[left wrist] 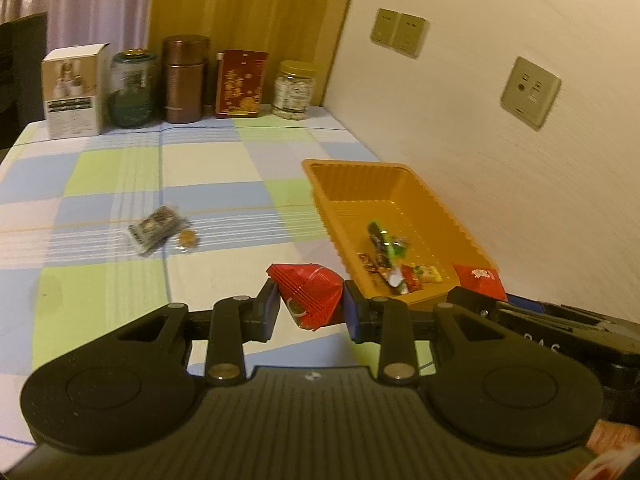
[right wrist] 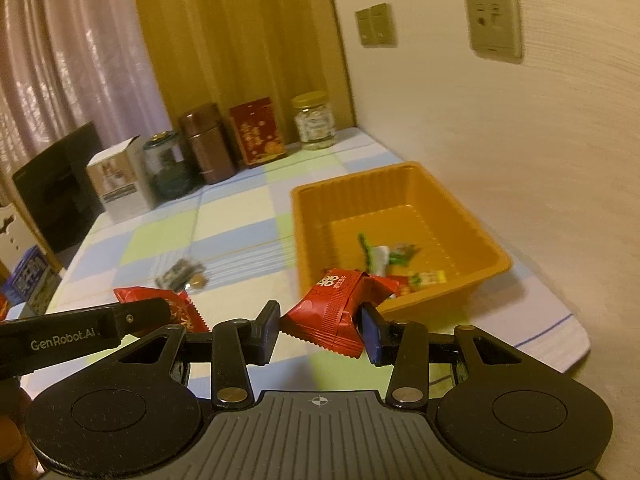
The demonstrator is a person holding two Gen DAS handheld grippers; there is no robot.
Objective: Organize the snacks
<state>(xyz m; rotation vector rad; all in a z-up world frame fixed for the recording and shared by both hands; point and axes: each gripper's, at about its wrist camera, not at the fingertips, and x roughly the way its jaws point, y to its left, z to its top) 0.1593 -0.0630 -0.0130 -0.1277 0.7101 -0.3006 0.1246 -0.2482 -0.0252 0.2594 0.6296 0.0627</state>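
left gripper: jaws clamped on red snack packet, above tabletop. right gripper: jaws clamped on second red packet. orange tray just ahead, right of the jaws.

Left tool clamps red snack packet beside orange tray.

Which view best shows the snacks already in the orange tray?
The right wrist view: the orange tray shows whole, wrappers on its floor. In the left wrist view its near corner is hidden behind the right gripper.
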